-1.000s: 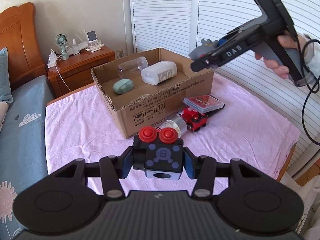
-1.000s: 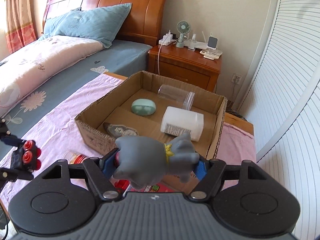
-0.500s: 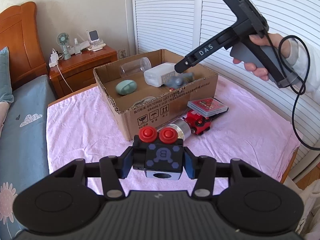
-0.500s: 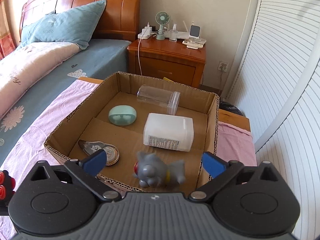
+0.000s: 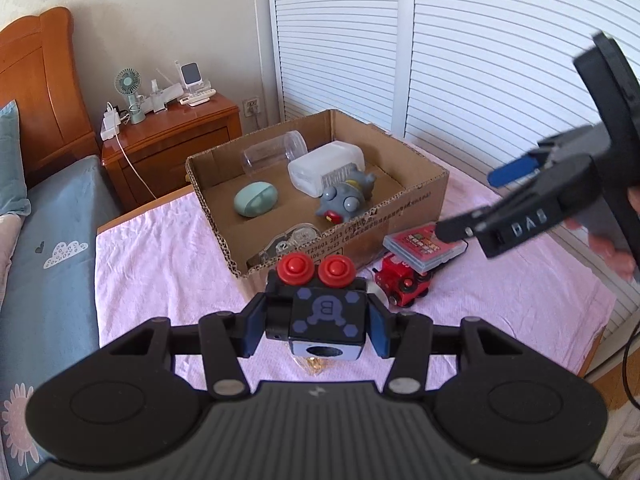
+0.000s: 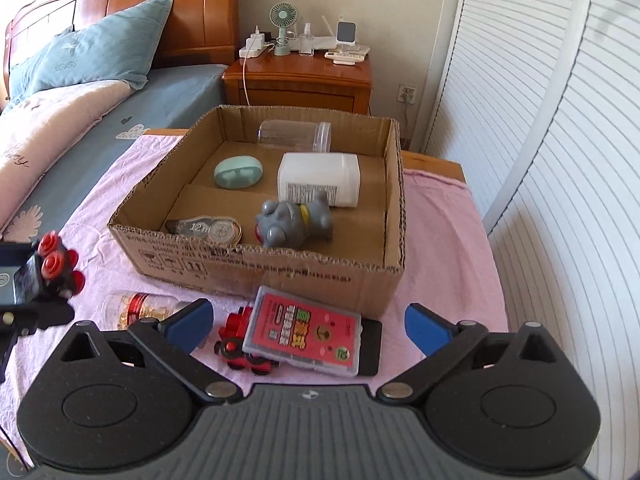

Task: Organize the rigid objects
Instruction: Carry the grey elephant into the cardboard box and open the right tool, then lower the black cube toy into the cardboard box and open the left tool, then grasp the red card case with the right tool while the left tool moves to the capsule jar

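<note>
My left gripper point(image 5: 316, 330) is shut on a black toy block with two red knobs point(image 5: 318, 308), held above the pink cloth in front of the cardboard box point(image 5: 420, 208). It also shows in the right wrist view point(image 6: 44, 276). My right gripper point(image 6: 310, 322) is open and empty, above a red card case point(image 6: 306, 332) and a red toy train point(image 6: 240, 344) in front of the box point(image 6: 256, 270). A grey toy animal point(image 6: 294, 224) lies in the box beside a white bottle point(image 6: 320, 178), a green case point(image 6: 238, 172), a clear jar point(image 6: 294, 134) and a tape dispenser point(image 6: 208, 230).
A small jar with a red label point(image 6: 140, 310) lies on the pink cloth point(image 6: 440, 216) left of the train. A wooden nightstand point(image 6: 300, 84) with a fan stands behind the table. The bed point(image 6: 80, 120) is on the left, louvred doors point(image 6: 540, 120) on the right.
My right gripper opened and dropped the grey toy animal into the box, then drew back to the near side of the box. My left gripper kept the black block and rose a little.
</note>
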`<control>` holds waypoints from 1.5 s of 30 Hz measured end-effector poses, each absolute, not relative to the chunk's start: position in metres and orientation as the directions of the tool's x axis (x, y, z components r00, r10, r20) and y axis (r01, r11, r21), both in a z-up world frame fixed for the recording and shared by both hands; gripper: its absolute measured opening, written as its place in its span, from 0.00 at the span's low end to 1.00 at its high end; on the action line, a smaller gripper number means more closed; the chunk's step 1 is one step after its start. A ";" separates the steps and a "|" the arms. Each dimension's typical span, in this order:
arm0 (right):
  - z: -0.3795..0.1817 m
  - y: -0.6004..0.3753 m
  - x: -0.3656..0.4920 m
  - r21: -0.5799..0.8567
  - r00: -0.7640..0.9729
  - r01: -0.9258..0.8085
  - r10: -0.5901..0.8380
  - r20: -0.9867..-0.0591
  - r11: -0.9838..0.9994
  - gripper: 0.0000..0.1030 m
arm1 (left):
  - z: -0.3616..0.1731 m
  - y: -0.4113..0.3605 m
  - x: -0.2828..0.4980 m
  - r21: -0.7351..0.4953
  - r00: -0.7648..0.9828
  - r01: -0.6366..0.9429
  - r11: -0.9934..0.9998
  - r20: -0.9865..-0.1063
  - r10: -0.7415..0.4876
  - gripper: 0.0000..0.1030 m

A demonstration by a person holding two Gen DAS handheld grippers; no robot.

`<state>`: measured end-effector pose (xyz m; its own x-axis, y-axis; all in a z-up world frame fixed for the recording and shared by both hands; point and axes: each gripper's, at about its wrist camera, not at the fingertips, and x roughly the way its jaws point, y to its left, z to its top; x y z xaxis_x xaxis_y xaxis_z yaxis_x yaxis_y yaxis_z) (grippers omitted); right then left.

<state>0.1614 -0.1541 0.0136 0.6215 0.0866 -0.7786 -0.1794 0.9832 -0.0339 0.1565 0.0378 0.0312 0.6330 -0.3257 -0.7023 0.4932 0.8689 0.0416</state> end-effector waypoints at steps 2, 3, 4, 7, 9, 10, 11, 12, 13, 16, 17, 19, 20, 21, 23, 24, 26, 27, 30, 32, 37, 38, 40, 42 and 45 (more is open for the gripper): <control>0.008 -0.159 0.154 -0.002 0.614 -0.153 0.093 -0.784 0.988 1.00 | 0.036 0.033 0.165 0.047 0.636 0.492 0.869 -0.702 -0.322 0.49; 0.006 -0.163 0.150 0.009 0.612 -0.141 0.094 -0.785 0.990 1.00 | 0.038 0.030 0.169 0.049 0.638 0.489 0.871 -0.701 -0.318 0.49; 0.005 -0.165 0.147 0.019 0.610 -0.132 0.096 -0.786 0.991 1.00 | 0.040 0.028 0.174 0.050 0.640 0.484 0.874 -0.701 -0.314 0.49; 0.002 -0.171 0.140 0.042 0.608 -0.122 0.109 -0.786 0.992 1.00 | 0.046 0.021 0.190 0.047 0.639 0.478 0.877 -0.703 -0.311 0.49; 0.001 -0.174 0.137 0.053 0.606 -0.125 0.119 -0.786 0.991 1.00 | 0.049 0.017 0.201 0.052 0.642 0.473 0.879 -0.704 -0.304 0.49; 0.001 -0.175 0.137 0.057 0.606 -0.124 0.121 -0.786 0.991 1.00 | 0.049 0.014 0.207 0.057 0.645 0.468 0.882 -0.705 -0.296 0.49; 0.000 -0.177 0.136 0.061 0.606 -0.123 0.124 -0.786 0.991 1.00 | 0.049 0.011 0.213 0.062 0.645 0.465 0.883 -0.707 -0.290 0.49; 0.001 -0.179 0.136 0.066 0.607 -0.123 0.128 -0.785 0.990 1.00 | 0.048 0.008 0.219 0.064 0.643 0.461 0.885 -0.712 -0.283 0.49; 0.001 -0.181 0.135 0.072 0.609 -0.122 0.132 -0.782 0.990 1.00 | 0.047 0.005 0.225 0.065 0.639 0.458 0.887 -0.717 -0.278 0.49; 0.001 -0.187 0.135 0.086 0.611 -0.119 0.141 -0.779 0.989 1.00 | 0.040 -0.003 0.247 0.068 0.624 0.445 0.893 -0.739 -0.254 0.49; 0.000 -0.189 0.135 0.090 0.612 -0.116 0.143 -0.778 0.989 1.00 | 0.037 -0.005 0.255 0.064 0.613 0.440 0.896 -0.750 -0.248 0.49; -0.001 -0.194 0.136 0.103 0.610 -0.112 0.151 -0.778 0.988 1.00 | 0.030 -0.007 0.268 0.059 0.601 0.426 0.903 -0.764 -0.234 0.49; -0.003 -0.197 0.136 0.110 0.609 -0.108 0.153 -0.778 0.988 1.00 | 0.026 -0.008 0.274 0.061 0.595 0.417 0.907 -0.773 -0.222 0.49; -0.004 -0.199 0.137 0.114 0.607 -0.102 0.153 -0.780 0.988 1.00 | 0.023 -0.009 0.280 0.059 0.588 0.408 0.911 -0.780 -0.213 0.49; -0.006 -0.203 0.139 0.120 0.603 -0.096 0.154 -0.783 0.988 1.00 | 0.015 -0.010 0.291 0.051 0.575 0.392 0.918 -0.793 -0.201 0.49; -0.007 -0.206 0.141 0.122 0.602 -0.090 0.152 -0.784 0.988 1.00 | 0.012 -0.010 0.295 0.050 0.571 0.384 0.922 -0.798 -0.195 0.49; -0.009 -0.210 0.144 0.131 0.598 -0.084 0.155 -0.786 0.988 1.00 | 0.004 -0.011 0.303 0.049 0.562 0.365 0.930 -0.808 -0.178 0.49; -0.010 -0.213 0.145 0.135 0.596 -0.078 0.154 -0.788 0.988 1.00 | 0.001 -0.010 0.307 0.047 0.556 0.360 0.932 -0.813 -0.174 0.49; -0.012 -0.218 0.148 0.143 0.595 -0.065 0.153 -0.789 0.988 1.00 | -0.005 -0.010 0.315 0.044 0.554 0.332 0.942 -0.817 -0.157 0.49; -0.012 -0.221 0.149 0.149 0.594 -0.057 0.154 -0.790 0.987 1.00 | -0.005 -0.009 0.318 0.038 0.562 0.316 0.948 -0.812 -0.155 0.54; -0.014 -0.221 0.149 0.153 0.591 -0.054 0.155 -0.792 0.987 1.00 | 0.009 -0.007 0.308 0.069 0.631 0.290 0.954 -0.764 -0.136 0.93; -0.014 -0.221 0.149 0.151 0.591 -0.053 0.153 -0.792 0.987 1.00 | 0.012 -0.007 0.304 0.085 0.641 0.291 0.953 -0.757 -0.128 0.93; -0.014 -0.220 0.147 0.149 0.592 -0.053 0.151 -0.791 0.987 1.00 | 0.018 -0.007 0.297 0.099 0.643 0.286 0.953 -0.757 -0.115 0.94; -0.013 -0.220 0.145 0.150 0.594 -0.054 0.152 -0.790 0.987 1.00 | 0.022 -0.005 0.288 0.094 0.637 0.282 0.955 -0.763 -0.113 0.94; -0.012 -0.218 0.141 0.146 0.598 -0.052 0.148 -0.788 0.988 1.00 | 0.032 -0.001 0.269 0.078 0.637 0.288 0.954 -0.760 -0.130 0.94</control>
